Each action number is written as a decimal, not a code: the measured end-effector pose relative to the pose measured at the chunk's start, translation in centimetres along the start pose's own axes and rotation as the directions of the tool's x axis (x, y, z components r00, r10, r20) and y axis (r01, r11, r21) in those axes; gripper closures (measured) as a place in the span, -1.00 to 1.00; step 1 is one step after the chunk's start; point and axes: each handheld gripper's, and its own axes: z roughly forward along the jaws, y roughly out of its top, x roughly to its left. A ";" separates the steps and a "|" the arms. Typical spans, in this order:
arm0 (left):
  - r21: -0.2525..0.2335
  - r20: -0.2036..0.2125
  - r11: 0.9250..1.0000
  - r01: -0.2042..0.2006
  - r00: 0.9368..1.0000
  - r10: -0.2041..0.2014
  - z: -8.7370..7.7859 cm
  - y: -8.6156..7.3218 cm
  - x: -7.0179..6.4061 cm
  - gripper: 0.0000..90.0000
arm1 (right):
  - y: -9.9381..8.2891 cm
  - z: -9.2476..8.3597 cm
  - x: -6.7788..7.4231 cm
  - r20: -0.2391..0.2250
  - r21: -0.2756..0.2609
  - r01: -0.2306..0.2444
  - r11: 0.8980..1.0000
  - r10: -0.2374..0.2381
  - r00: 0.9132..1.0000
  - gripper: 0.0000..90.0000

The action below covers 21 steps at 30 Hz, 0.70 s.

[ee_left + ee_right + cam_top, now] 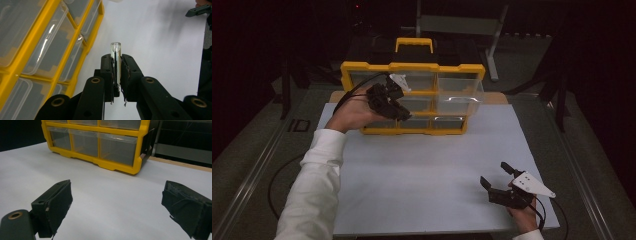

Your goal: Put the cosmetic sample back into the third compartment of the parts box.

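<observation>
holding a small clear glass tube (115,60) clamped between its jaws, the left claw (399,111) hangs at the front of the yellow drawer cabinet (412,67) on the far side of the table (437,165), the tube's long axis running along the jaws and poking out past their tips. the right claw (496,176) rests at the near right with jaws apart and empty, well away from the cabinet, so the left hand looks the one placed to bring the tube to a clear drawer (53,40).

The fingers (110,75) hide the glass tube's (116,53) lower half.
</observation>
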 end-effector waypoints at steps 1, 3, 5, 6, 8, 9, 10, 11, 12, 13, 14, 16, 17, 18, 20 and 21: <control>0.005 0.001 1.000 -0.001 1.000 0.001 -0.1 0.1 0.0 0.81 | 0.0 0.0 0.0 0.000 0.000 -0.001 1.000 0.001 1.000 -0.79; 0.010 0.000 1.000 -0.001 1.000 0.001 -0.2 0.2 0.0 0.81 | 0.0 0.0 0.0 0.000 0.000 -0.002 1.000 0.002 1.000 -0.79; 0.013 -0.001 1.000 0.000 1.000 0.000 -0.3 0.3 0.1 0.81 | 0.0 0.0 0.0 0.000 0.000 -0.001 1.000 0.001 1.000 -0.79; 0.018 -0.003 1.000 0.000 1.000 0.000 -0.4 0.4 0.2 0.81 | 0.0 0.0 0.0 0.000 -0.001 -0.001 1.000 0.001 1.000 -0.79; 0.016 -0.004 1.000 0.002 1.000 -0.002 -0.6 0.5 0.3 0.81 | 0.0 0.0 0.0 -0.001 0.000 -0.001 1.000 0.001 1.000 -0.80; 0.017 -0.005 1.000 0.002 1.000 -0.002 -0.8 0.6 0.3 0.81 | 0.0 0.0 0.0 -0.001 0.000 -0.001 1.000 0.001 1.000 -0.79; 0.018 -0.004 1.000 0.001 1.000 -0.001 -0.9 0.7 0.3 0.81 | 0.0 0.0 0.0 -0.001 0.000 -0.003 1.000 0.003 1.000 -0.79; 0.020 -0.005 1.000 -0.002 1.000 0.002 -1.0 0.8 0.4 0.81 | 0.0 0.0 0.0 -0.001 0.000 -0.003 1.000 0.003 1.000 -0.79; 0.023 -0.005 1.000 0.000 1.000 0.000 -1.1 0.9 0.4 0.81 | 0.0 0.0 0.0 0.000 -0.001 -0.001 1.000 0.001 1.000 -0.79; 0.025 -0.005 1.000 -0.001 1.000 0.001 -1.2 1.0 0.4 0.81 | 0.0 0.0 0.0 0.000 0.001 -0.001 1.000 0.001 1.000 -0.79; 0.032 -0.008 0.999 -0.002 1.000 0.002 -1.3 1.1 0.4 0.81 | 0.0 0.0 0.0 -0.001 0.000 -0.001 1.000 0.001 1.000 -0.79; 0.050 -0.018 0.999 -0.008 1.000 0.009 -1.3 1.3 0.4 0.81 | 0.0 0.0 0.0 -0.002 0.000 -0.003 1.000 0.003 1.000 -0.79; 0.054 -0.019 0.999 -0.008 1.000 0.009 -1.4 1.3 0.4 0.81 | 0.0 0.0 0.0 -0.003 0.000 -0.003 1.000 0.003 1.000 -0.79; 0.059 -0.020 0.998 -0.010 1.000 0.012 -1.4 1.4 0.4 0.81 | 0.0 0.0 0.0 -0.003 -0.001 -0.003 1.000 0.003 1.000 -0.79; 0.056 -0.016 0.998 -0.007 1.000 0.008 -1.5 1.5 0.5 0.81 | 0.0 0.0 0.0 -0.002 0.000 -0.003 1.000 0.003 1.000 -0.79; 0.056 -0.015 0.998 -0.005 1.000 0.006 -1.6 1.6 0.5 0.81 | 0.0 0.0 0.0 -0.003 0.000 -0.002 1.000 0.002 1.000 -0.79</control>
